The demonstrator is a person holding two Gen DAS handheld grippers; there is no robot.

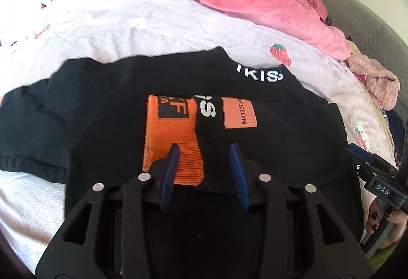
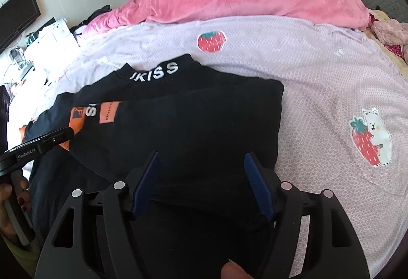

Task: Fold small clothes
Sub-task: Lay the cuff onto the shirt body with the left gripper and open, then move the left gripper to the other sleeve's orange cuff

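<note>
Lilac bed sheet (image 2: pixel 293 69) under black top (image 2: pixel 193 125); left gripper (image 1: pixel 205 151) part-open over orange cuff (image 1: pixel 170 136), right gripper (image 2: pixel 201 159) wide, empty: press folds flat

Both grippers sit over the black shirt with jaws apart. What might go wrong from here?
1. The orange cuff lies between the left gripper fingers; lifting away may snag it and undo the sleeve fold.
2. The right gripper hovers over the black shirt where it is folded; a low pass might drag the layers apart.
3. The other sleeve remains spread out, so the fold could end lopsided.
</note>
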